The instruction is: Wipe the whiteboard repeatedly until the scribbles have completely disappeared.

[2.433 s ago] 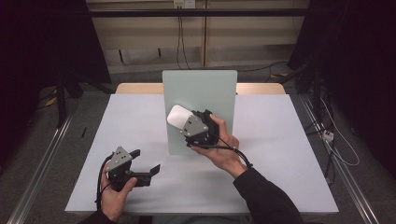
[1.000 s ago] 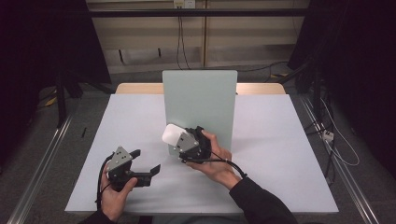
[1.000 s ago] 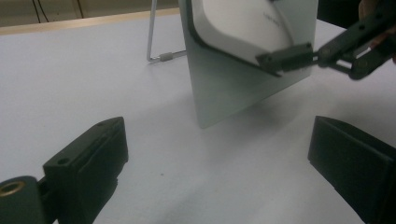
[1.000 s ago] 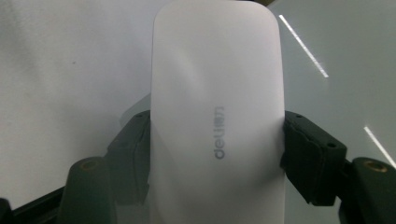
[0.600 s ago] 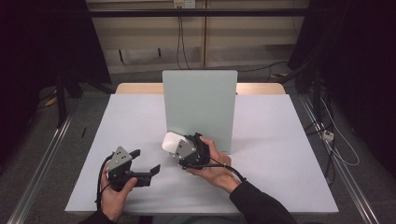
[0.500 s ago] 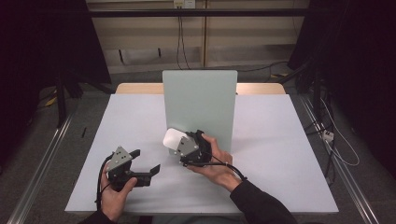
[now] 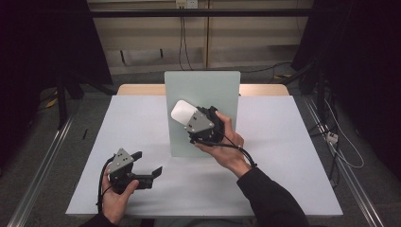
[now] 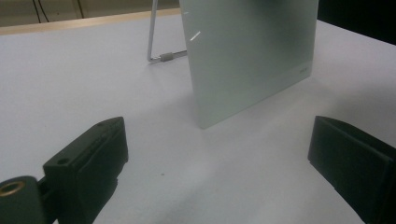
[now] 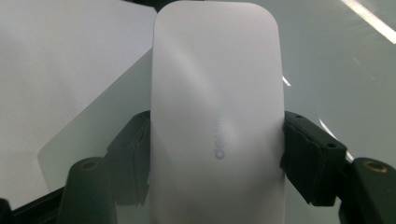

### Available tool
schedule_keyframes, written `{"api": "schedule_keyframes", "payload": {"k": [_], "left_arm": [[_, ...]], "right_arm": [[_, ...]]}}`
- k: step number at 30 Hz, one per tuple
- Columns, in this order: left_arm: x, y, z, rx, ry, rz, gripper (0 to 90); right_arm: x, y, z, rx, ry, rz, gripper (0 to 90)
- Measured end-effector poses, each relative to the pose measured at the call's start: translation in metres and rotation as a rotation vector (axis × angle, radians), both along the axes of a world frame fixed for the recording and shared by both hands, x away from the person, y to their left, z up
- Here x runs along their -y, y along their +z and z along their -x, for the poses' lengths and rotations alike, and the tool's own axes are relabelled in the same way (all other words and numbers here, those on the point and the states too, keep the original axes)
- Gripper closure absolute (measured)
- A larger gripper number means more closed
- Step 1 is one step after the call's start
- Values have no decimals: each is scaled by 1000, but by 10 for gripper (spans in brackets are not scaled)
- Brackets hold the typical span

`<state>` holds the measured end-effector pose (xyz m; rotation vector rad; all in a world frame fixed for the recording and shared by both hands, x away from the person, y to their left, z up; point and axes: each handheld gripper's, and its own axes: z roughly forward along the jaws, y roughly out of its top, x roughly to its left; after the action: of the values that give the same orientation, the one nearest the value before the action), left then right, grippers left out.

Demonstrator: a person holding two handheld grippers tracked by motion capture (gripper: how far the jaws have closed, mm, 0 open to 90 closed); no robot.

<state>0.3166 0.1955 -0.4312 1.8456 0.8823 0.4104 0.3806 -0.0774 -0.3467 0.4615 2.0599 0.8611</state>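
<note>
Right gripper (image 7: pixel 189 115) clamped on white eraser (image 9: pixel 217 116), held against board (image 7: pixel 203 94) at centre. Left gripper (image 7: pixel 142 165), fingers apart, idle at 7 o'clock. Advice: keep eraser flat, pressure even, strokes overlapping.

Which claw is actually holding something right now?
The right claw: its jaws clamp the sides of a white eraser block raised in front of the upright pale green board. The left claw sits open over the table, nothing between its jaws.

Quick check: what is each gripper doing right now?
Left gripper: open, holding nothing, low over the table.
Right gripper: shut on the white eraser, in front of the upright board.
</note>
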Motion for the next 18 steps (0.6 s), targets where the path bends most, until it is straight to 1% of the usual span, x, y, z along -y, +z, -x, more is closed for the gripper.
{"api": "schedule_keyframes", "payload": {"k": [3, 5, 6, 12, 14, 18], "left_arm": [[0, 0, 0, -1, -2, 5, 47], [0, 0, 0, 0, -2, 6, 48], [0, 0, 0, -1, -1, 6, 47], [0, 0, 0, 0, 1, -2, 48], [0, 0, 0, -1, 2, -1, 48], [0, 0, 0, -1, 2, 0, 48]], "right_arm": [[-1, 7, -3, 8, -5, 0, 316], [-2, 5, -3, 17, -8, 6, 316], [-3, 4, -2, 14, -6, 6, 316], [-11, -18, 6, -28, 34, 29, 316], [-13, -24, 8, -41, 43, 21, 315], [-15, -31, 10, -68, 62, 28, 316]]}}
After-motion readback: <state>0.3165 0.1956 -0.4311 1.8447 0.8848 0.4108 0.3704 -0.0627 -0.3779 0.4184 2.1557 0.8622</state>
